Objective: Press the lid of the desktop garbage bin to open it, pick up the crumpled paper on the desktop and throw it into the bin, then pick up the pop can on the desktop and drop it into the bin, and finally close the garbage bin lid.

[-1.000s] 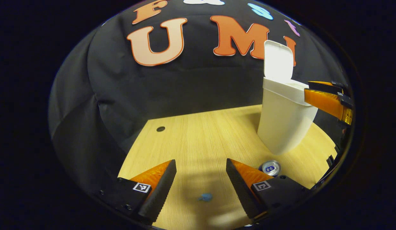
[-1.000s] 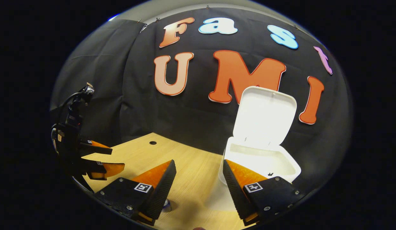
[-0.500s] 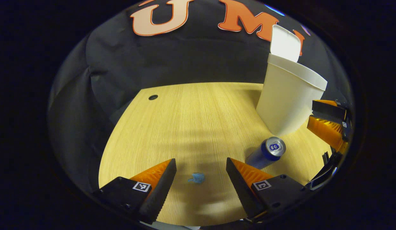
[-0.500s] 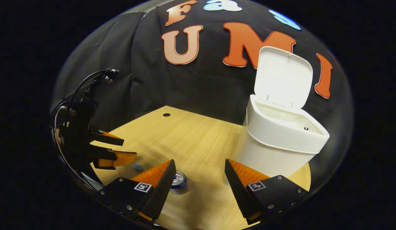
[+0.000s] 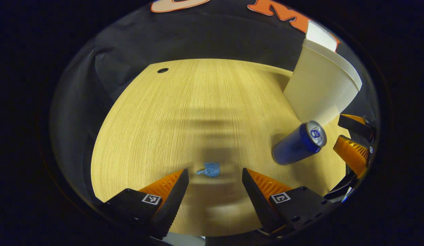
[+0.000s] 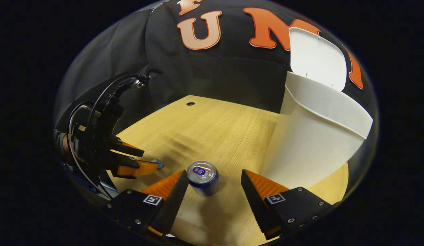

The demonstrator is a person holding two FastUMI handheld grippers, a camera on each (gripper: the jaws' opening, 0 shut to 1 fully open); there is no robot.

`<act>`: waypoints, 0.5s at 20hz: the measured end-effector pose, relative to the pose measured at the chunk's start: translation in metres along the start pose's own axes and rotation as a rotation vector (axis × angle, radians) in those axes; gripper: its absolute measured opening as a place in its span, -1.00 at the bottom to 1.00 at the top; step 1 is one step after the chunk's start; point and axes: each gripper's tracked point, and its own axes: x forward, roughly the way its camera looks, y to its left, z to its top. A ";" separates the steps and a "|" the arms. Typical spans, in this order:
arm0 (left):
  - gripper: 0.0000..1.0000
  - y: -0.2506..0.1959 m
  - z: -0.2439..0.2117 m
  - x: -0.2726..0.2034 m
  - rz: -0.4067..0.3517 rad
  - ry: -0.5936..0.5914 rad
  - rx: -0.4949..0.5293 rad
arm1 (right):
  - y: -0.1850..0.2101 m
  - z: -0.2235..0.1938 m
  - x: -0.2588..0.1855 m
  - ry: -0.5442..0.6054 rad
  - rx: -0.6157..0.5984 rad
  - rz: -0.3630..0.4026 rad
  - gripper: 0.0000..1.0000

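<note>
Both grippers have dropped toward the desktop [image 5: 184, 112] over the last second: the left gripper [image 5: 215, 186], jaws apart and empty, now hangs just short of the small blue crumpled paper [image 5: 209, 169], and the right gripper [image 6: 214, 188], also apart and empty, brackets the upright pop can [image 6: 202, 177] without touching it. The bin [image 6: 317, 136] stands at the right with its lid [image 6: 316, 58] raised, so both pickups look imminent. Open wood lies left of the can; the bin wall stands close on its right.
</note>
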 end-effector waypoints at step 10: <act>0.92 0.015 0.094 0.016 -0.002 0.095 -0.009 | 0.017 -0.016 0.002 0.078 0.026 0.044 0.89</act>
